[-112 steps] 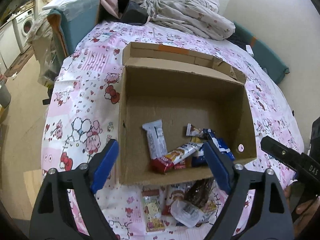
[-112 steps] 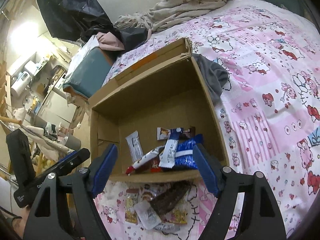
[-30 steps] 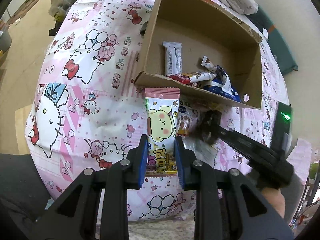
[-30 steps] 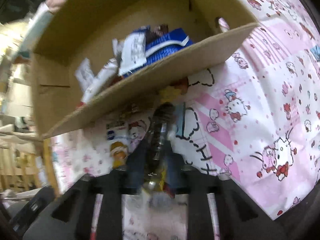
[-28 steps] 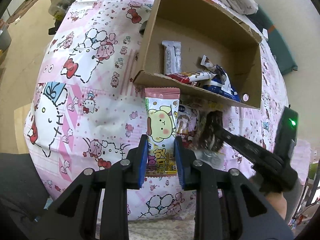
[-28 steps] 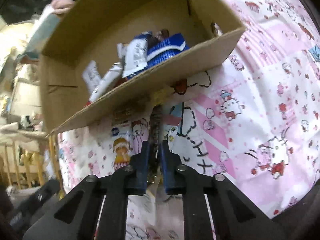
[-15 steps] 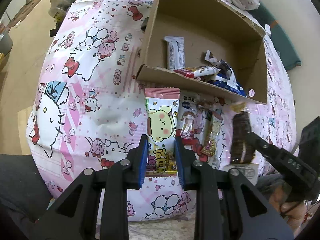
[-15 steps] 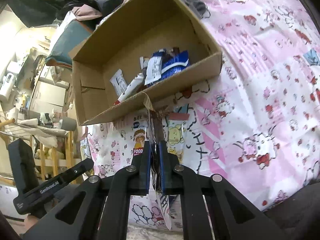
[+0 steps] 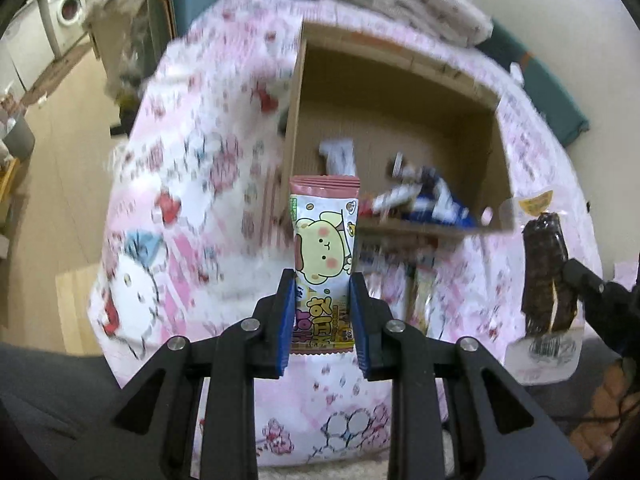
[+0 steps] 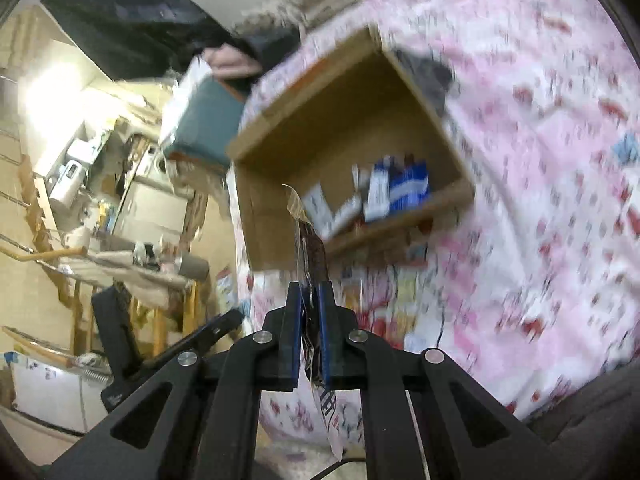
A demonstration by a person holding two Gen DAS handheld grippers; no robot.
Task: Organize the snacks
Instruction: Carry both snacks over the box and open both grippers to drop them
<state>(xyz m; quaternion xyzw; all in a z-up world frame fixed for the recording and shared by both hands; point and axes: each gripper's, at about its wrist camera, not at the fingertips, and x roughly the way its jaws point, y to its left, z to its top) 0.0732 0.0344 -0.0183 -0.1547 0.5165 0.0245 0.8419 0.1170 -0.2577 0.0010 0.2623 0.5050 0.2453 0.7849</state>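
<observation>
My left gripper is shut on a pink snack packet with a yellow dog cartoon, held up in the air in front of the cardboard box. My right gripper is shut on a dark brown snack in a clear wrapper, also lifted; it shows at the right of the left wrist view. The box holds several wrapped snacks, among them blue ones. A few loose snacks lie on the bedspread in front of the box.
The box sits on a pink cartoon-print bedspread on a bed. Crumpled bedding lies behind the box. A washing machine and bare floor are at the left. Shelves and clutter stand beside the bed.
Both grippers have risen off the bedspread with their snacks and moved up toward the box. The views are now blurred by motion.
</observation>
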